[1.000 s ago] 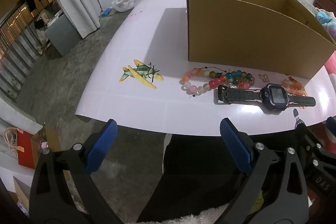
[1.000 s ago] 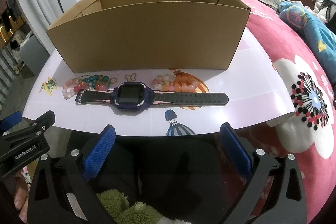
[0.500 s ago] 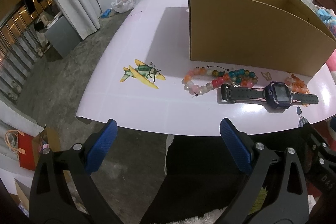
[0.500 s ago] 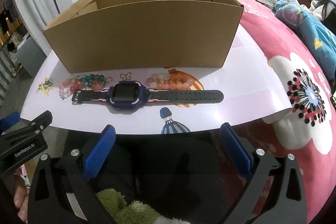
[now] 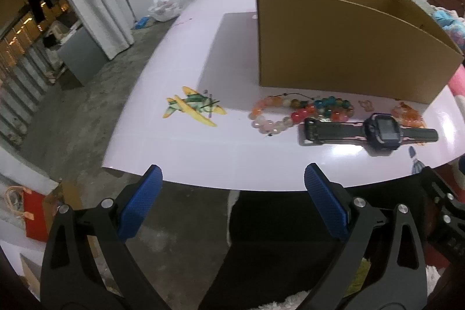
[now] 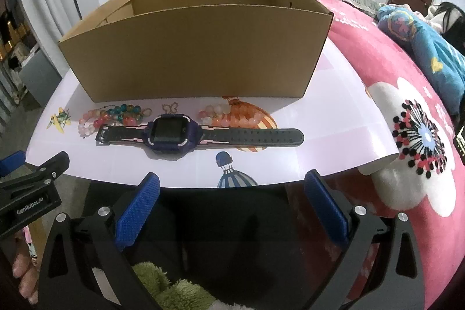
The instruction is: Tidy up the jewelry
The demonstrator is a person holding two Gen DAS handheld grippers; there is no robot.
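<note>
Nothing looks sorted yet — every piece of jewelry lies out on the pale surface [image 6: 334, 118], in a row just in front of the open cardboard box [image 6: 197, 54], and as far as the right wrist view reaches into the box, its inside shows bare cardboard; the floor of it is hidden behind the near wall. The smartwatch [image 6: 171, 134] lies flat with its strap stretched out left to right, nearest the edge where the person sits. Behind its left strap end sits the multicolored bead bracelet [image 5: 302, 111], touching or nearly touching the strap, and behind the right half of the strap lies the orange-and-pink bead bracelet [image 6: 229, 118], partly over a printed balloon picture. A small butterfly-shaped item [image 6: 170, 108] rests between the two bracelets, close to the box wall; whether it is a trinket or a print on the surface I cannot tell. So the whole job seems still ahead: each piece has to go up over the near wall and into the box. The left gripper [image 5: 232, 202] hangs back off the near edge of the surface, jaws spread wide and holding nothing, aimed toward the multicolored beads. The right gripper [image 6: 232, 202] is likewise low and short of the edge — jaws wide apart, empty, facing the watch almost squarely.
</note>
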